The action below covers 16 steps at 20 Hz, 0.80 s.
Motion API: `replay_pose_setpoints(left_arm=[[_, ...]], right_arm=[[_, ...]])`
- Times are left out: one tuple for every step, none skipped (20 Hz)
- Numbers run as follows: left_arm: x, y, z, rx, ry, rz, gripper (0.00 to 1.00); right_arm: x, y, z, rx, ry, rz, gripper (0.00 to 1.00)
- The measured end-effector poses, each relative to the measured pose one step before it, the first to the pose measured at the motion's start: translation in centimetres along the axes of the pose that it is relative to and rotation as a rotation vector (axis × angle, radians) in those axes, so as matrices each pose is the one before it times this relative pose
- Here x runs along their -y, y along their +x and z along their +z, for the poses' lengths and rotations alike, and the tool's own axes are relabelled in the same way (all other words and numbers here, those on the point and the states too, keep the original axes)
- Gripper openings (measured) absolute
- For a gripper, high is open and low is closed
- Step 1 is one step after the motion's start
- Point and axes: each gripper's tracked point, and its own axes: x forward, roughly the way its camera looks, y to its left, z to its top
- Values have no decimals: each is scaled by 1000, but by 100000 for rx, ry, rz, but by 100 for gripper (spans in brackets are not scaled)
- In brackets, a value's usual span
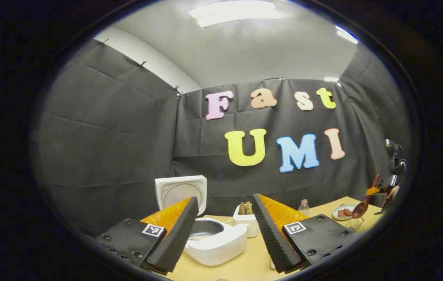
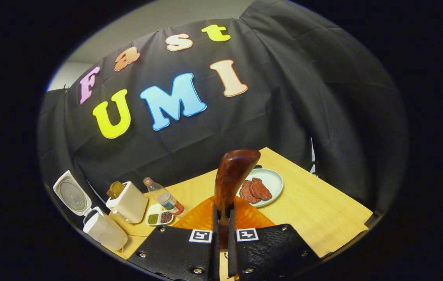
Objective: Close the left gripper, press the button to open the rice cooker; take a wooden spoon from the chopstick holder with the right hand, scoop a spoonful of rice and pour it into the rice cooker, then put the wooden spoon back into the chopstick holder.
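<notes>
- Wooden spoon [image 2: 231, 177] sits pinched between the two fingers of the right gripper [image 2: 221, 230], its handle clamped and its bowl raised up and forward, above the table [image 2: 323, 210]. Whether any rice lies in the bowl cannot be told from these views.
- From the left gripper view the same spoon [image 1: 363, 205] hangs at the far right edge, well apart from the rice cooker [image 1: 213, 240].
- That cooker stands with its lid [image 1: 180, 191] up and its pot exposed, so the button step looks done.
- Left gripper [image 1: 225, 230] hovers just before the cooker with its fingers spread wide and nothing between them.
- Beside the cooker stands a white toaster [image 2: 128, 203]; near it are a bottle [image 2: 165, 199] and a small dish of beans [image 2: 159, 216]; farther right lies a plate of meat [image 2: 262, 187].
- Judged from this, the spoon is out of its holder and the scooping or carrying step is in hand.
- Next, the right hand likely needs to bring the spoon across to the open pot, keeping the bowl level until it tips.
</notes>
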Motion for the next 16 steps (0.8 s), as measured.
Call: replay_pose_setpoints(left_arm=[[97, -38, -255, -788, 514, 148, 95], [161, -70, -139, -802, 386, -25, 91], [131, -61, -102, -686, 365, 159, 91], [42, -80, 45, -349, 438, 134, 91], [95, -28, 99, -100, 447, 31, 91], [150, -24, 135, -140, 571, -219, 95], [200, 20, 110, -117, 541, -261, 95], [66, 109, 23, -162, 370, -94, 95], [6, 88, 59, 51, 30, 156, 91], [-14, 102, 129, 125, -377, 170, 91], [97, 8, -3, 93, -597, -35, 91], [113, 157, -100, -481, -572, -149, 91], [178, 98, -390, -790, -525, -155, 91], [66, 218, -336, -816, -291, 84, 95], [-13, 294, -159, -518, -435, -17, 95], [50, 178, -42, -240, -652, -47, 91]], right_arm=[[554, 316, -539, -1161, 266, -795, 8], [505, 262, -634, -1182, 451, -596, 8], [324, 252, -557, -1100, 619, -375, 8], [246, 217, -613, -1389, 696, 4, 8], [111, 219, -594, -1559, 622, 417, 8], [126, 173, -621, -1456, 365, 340, 10], [131, 193, -343, -972, 124, 164, 10], [128, 75, -518, -1283, 96, 60, 9], [-88, -55, -266, -1170, 328, 761, 10], [54, 49, 173, 498, -405, 93, 13], [-57, -246, 398, 1980, -1527, 671, 16], [56, -453, 802, 1923, -2294, -263, 34], [71, -320, 813, 2106, -2947, -818, 58], [184, -358, 810, 2806, -3700, -1220, 65], [238, -314, 1053, 3314, -3638, -1395, 87], [92, -524, 1342, 3356, -3941, -1353, 99]])
